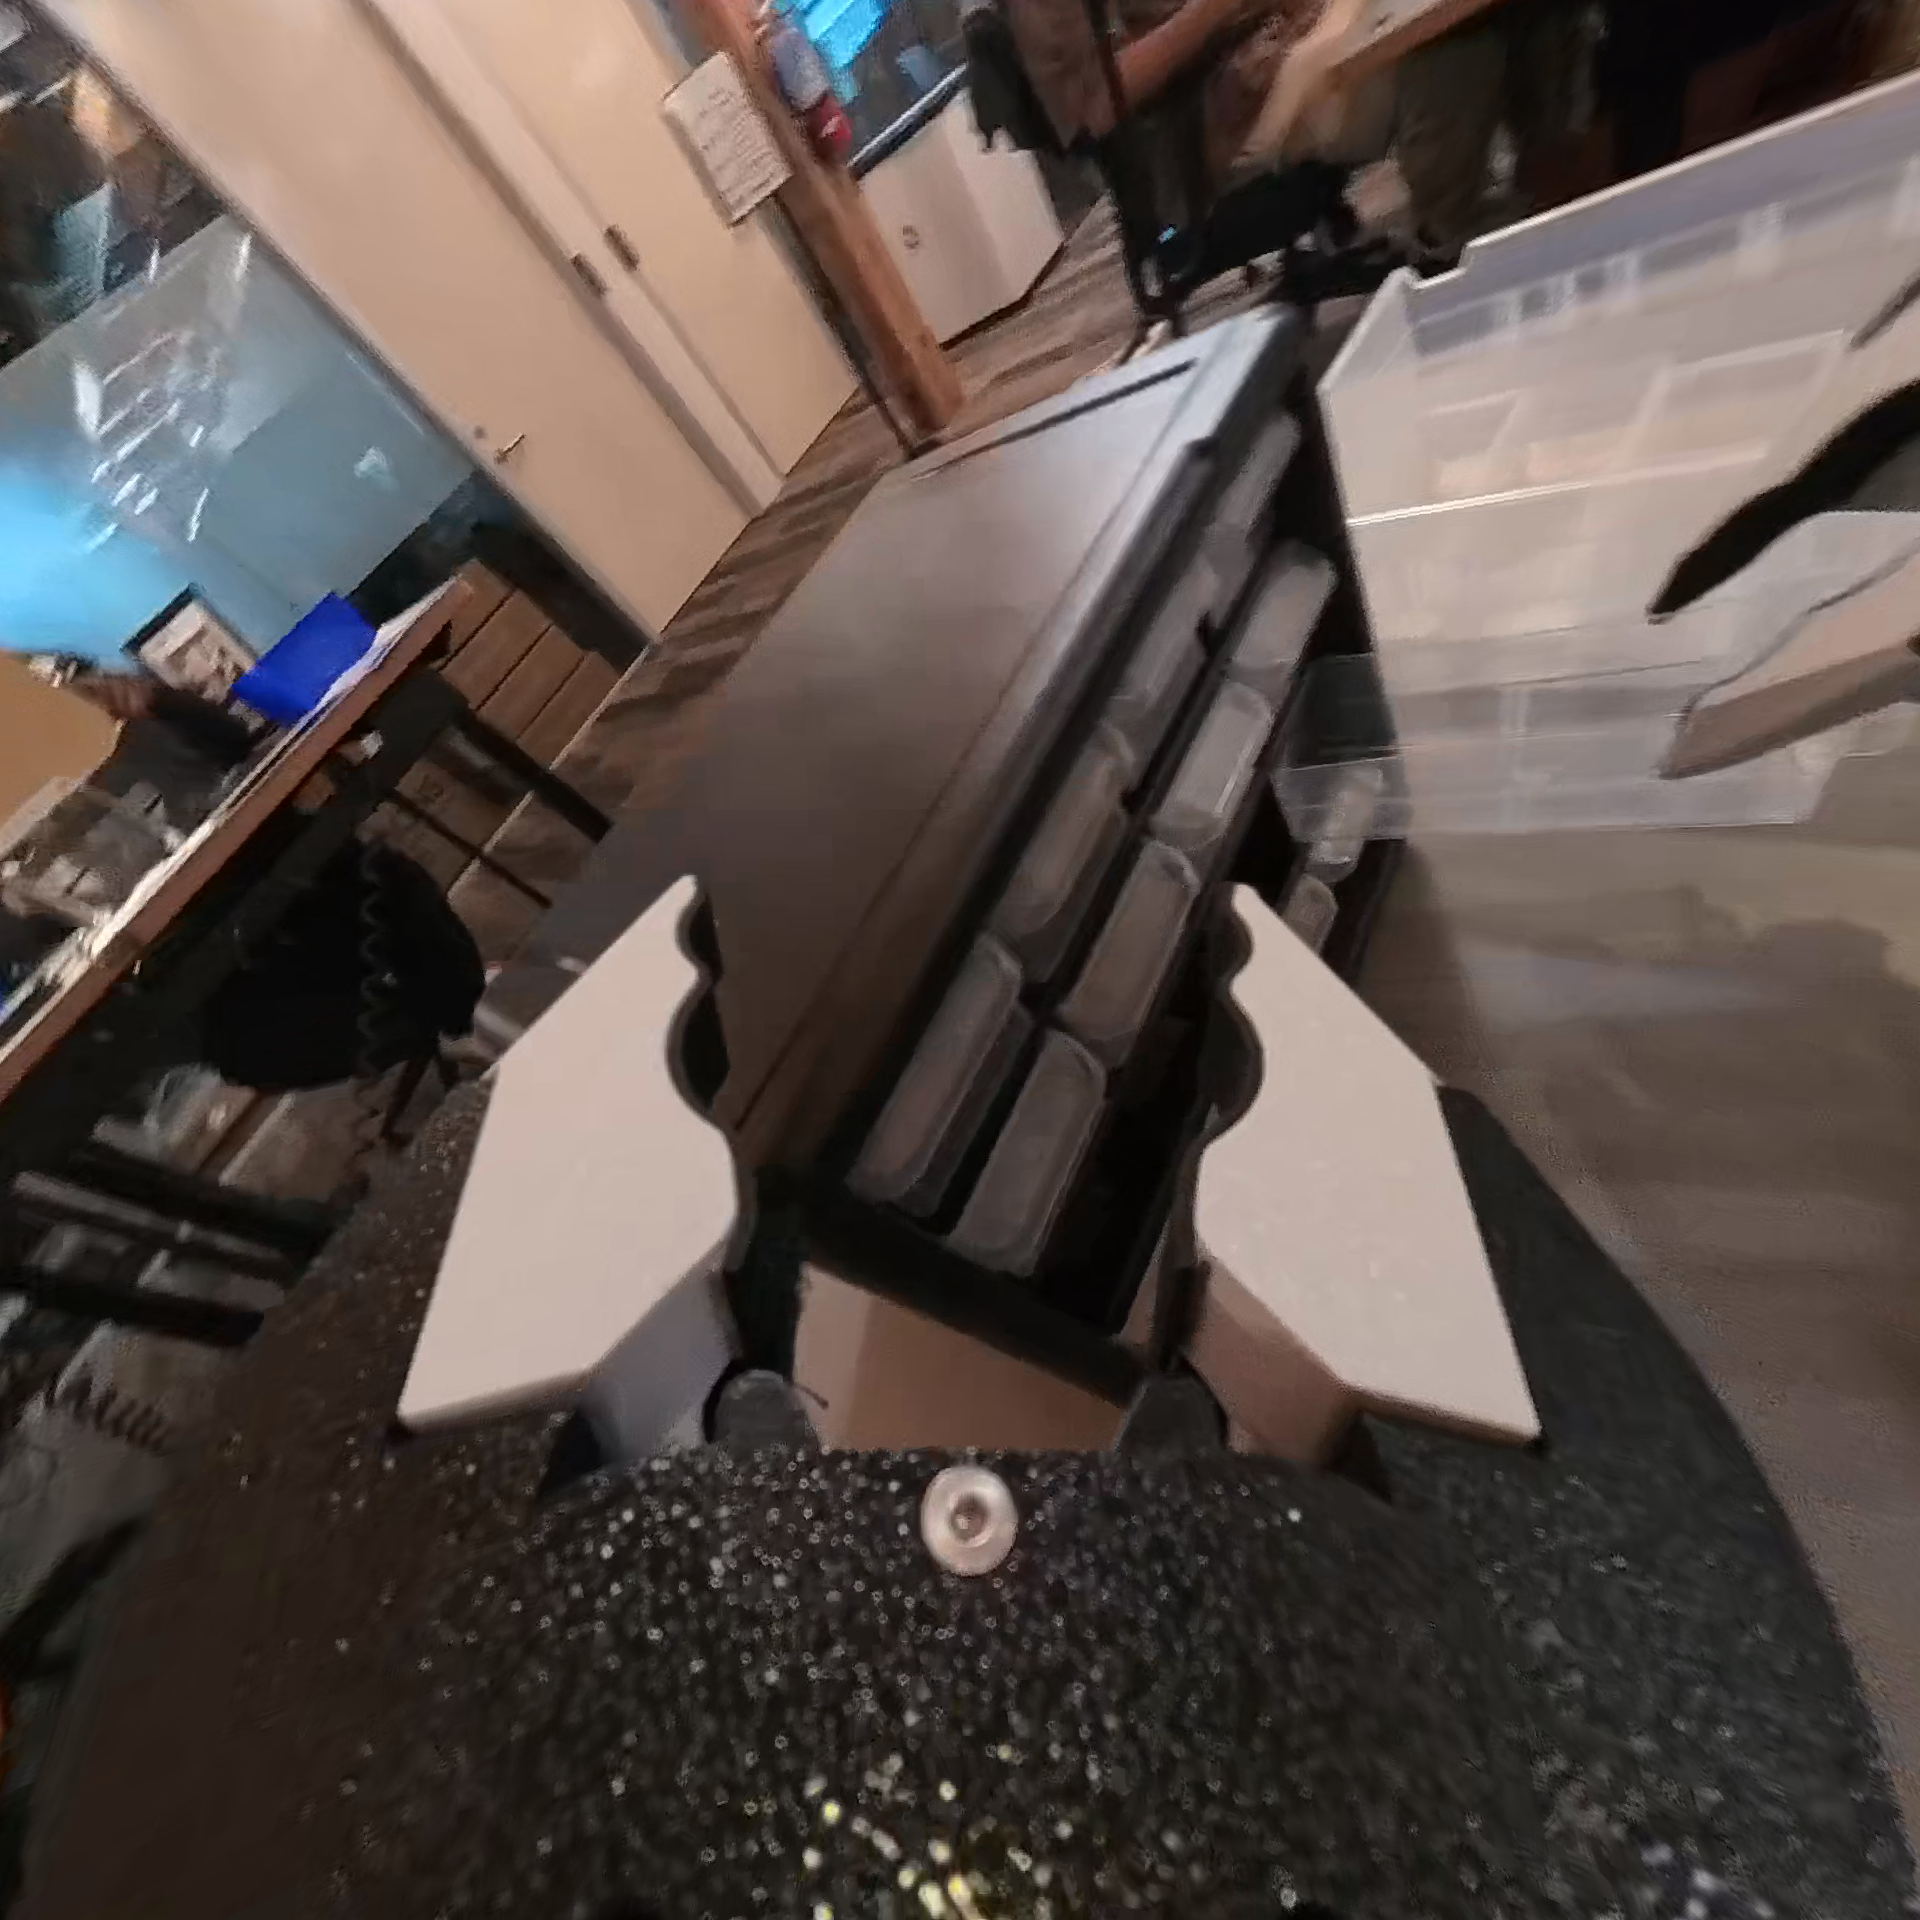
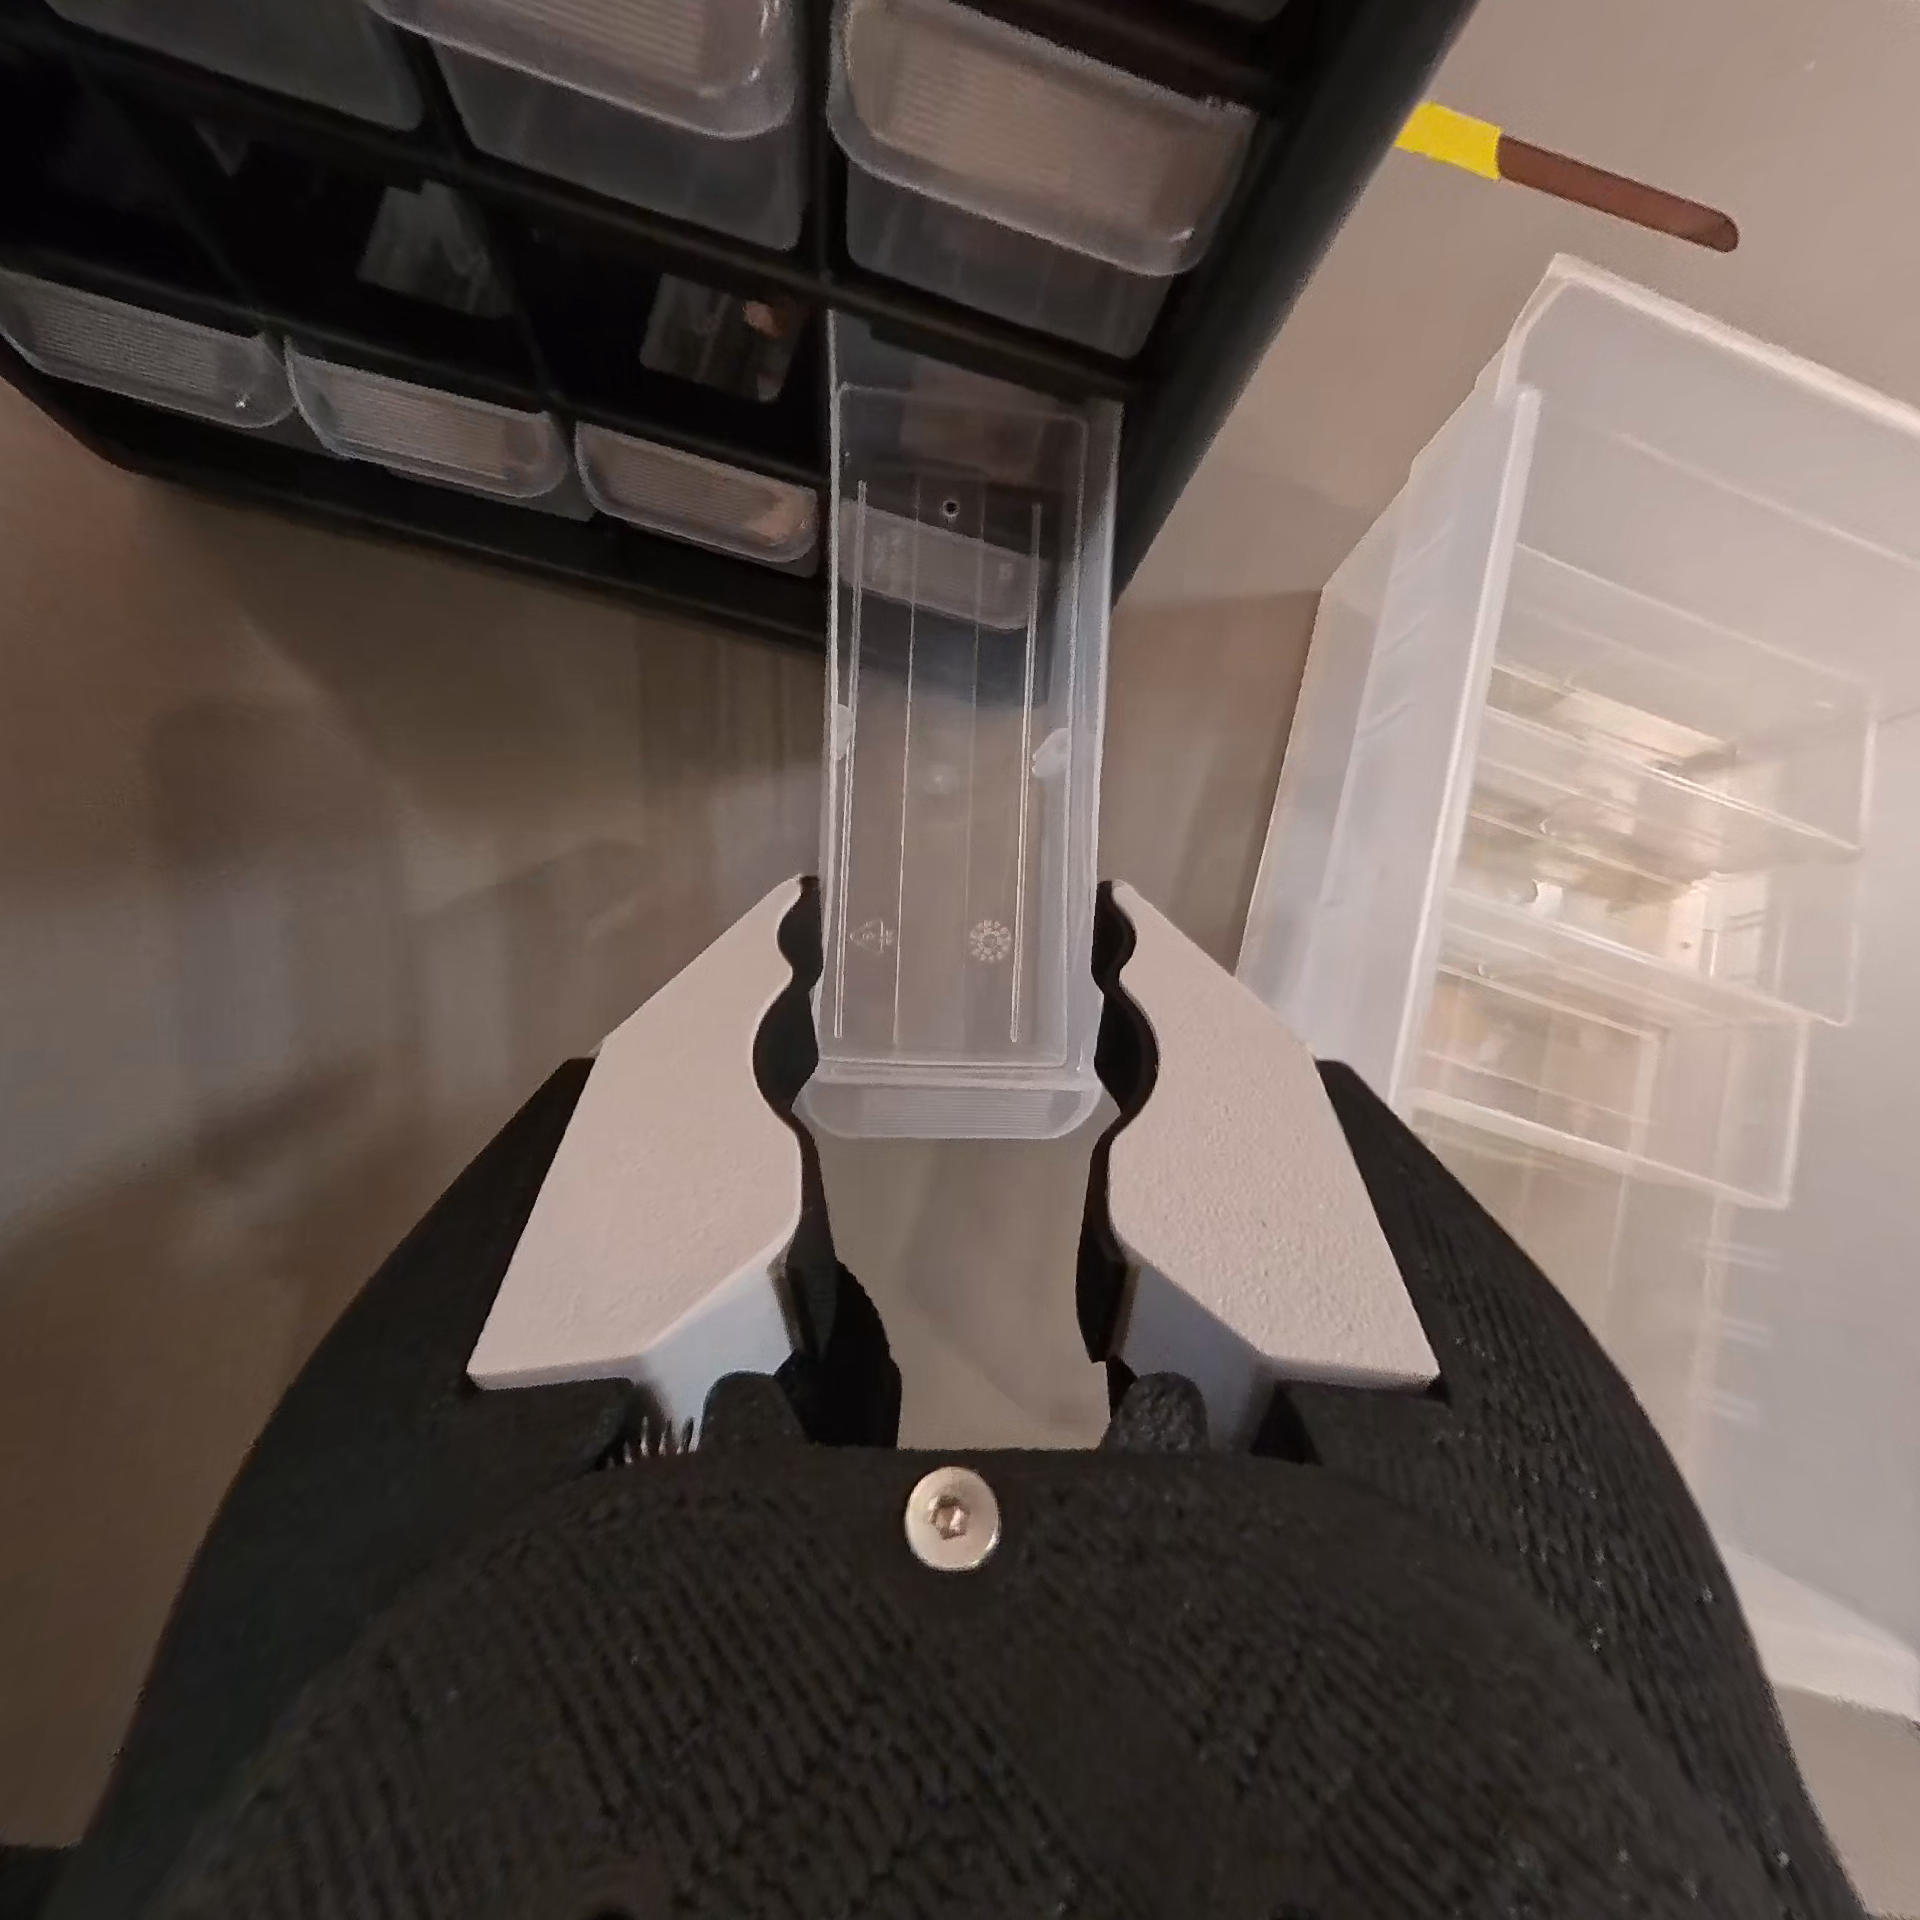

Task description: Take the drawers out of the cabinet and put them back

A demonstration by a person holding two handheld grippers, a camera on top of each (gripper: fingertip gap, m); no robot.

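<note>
The black cabinet (image 2: 1226, 343) holds rows of small clear drawers, and some slots in the middle row stand empty. My right gripper (image 2: 956, 894) is shut on the front end of one clear drawer (image 2: 956, 727). The drawer's far end sits in the bottom right slot and most of its length is outside. In the left wrist view the cabinet (image 1: 935, 675) is seen from above. My left gripper (image 1: 961, 914) is open wide and its fingers straddle the cabinet's near end. I cannot tell whether they touch it. The right gripper (image 1: 1787, 686) shows blurred at the right.
A clear plastic drawer unit (image 2: 1610, 779) stands close to the right of the cabinet on the beige table (image 2: 364, 831); it also shows in the left wrist view (image 1: 1558, 468). A brown stick with yellow tape (image 2: 1590, 197) lies behind. A desk (image 1: 260, 748) stands off to the left.
</note>
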